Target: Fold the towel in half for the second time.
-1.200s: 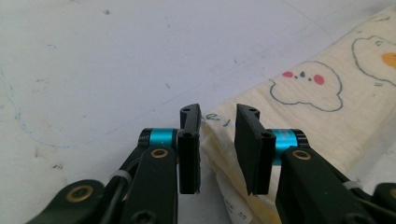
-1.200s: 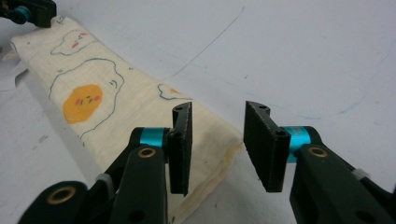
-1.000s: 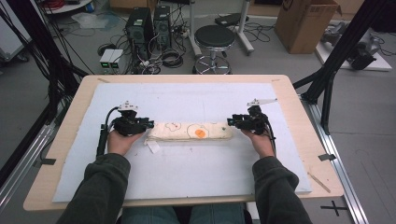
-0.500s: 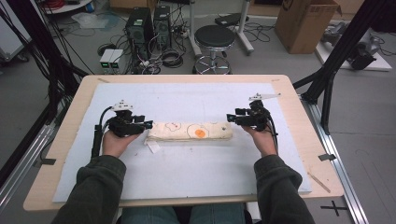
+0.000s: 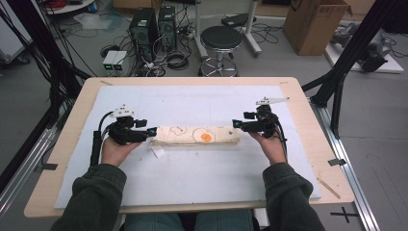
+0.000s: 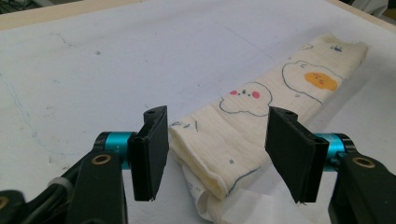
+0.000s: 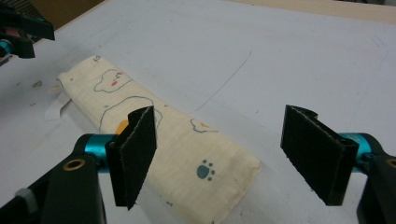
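A folded cream cloth, printed with cloud outlines, a fried egg and a small paw, lies as a long narrow strip on the white mat that covers the wooden table; it runs crosswise in front of the person, near the middle of the mat, flat and unheld; a small white tag pokes out from under its left end.

The left gripper sits at the cloth's left end, held in the left hand; in the left gripper view its two black jaws stand wide apart, with the folded end of the cloth lying between them on the mat, and neither pad presses on the fabric; these jaws have just been opening, and the cloth rests free below them.

The right gripper sits at the cloth's right end, held in the right hand; in the right gripper view its jaws also gape wide, the paw-printed end of the cloth lying under the left jaw and into the gap, the right jaw over bare mat; these jaws too have just been opening, and nothing is clamped between them.

Both sleeves are dark green; beyond the table stand a black stool, computer towers and a cardboard box on the floor.
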{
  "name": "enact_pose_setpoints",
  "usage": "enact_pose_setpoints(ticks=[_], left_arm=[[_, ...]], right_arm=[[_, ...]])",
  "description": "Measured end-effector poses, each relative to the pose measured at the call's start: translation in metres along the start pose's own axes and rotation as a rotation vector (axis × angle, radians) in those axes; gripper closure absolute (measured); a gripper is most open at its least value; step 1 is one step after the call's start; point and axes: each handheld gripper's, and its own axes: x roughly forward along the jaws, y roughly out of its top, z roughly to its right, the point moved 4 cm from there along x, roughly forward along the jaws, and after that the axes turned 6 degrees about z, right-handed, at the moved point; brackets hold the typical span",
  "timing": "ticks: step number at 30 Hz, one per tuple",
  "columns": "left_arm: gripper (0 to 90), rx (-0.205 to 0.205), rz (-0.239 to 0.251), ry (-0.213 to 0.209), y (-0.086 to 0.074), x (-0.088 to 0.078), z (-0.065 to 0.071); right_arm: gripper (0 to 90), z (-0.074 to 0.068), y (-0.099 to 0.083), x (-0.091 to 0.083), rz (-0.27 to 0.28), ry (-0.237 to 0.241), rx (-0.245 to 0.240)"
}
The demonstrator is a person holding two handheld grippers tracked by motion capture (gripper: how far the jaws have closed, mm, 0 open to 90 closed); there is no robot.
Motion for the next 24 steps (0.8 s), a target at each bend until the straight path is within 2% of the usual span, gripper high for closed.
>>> enact_pose_setpoints(ticks=[4,8,13,24], left_arm=[[36.9,0.005,-0.003,0.000,-0.001,-0.004,0.002],[35.9,0.016,-0.007,-0.002,-0.002,-0.009,0.005],[35.1,0.017,0.008,-0.004,-0.002,-0.014,0.007],[31.9,0.048,0.017,-0.003,-0.002,-0.027,0.015]], right_arm=[[24.7,-0.003,0.001,-0.002,0.012,0.014,-0.011],[21.2,-0.007,0.001,-0.004,0.011,0.007,-0.030],[19.8,-0.012,0.000,-0.008,0.026,0.025,-0.015],[14.2,-0.025,0.000,-0.019,0.053,0.027,-0.047]])
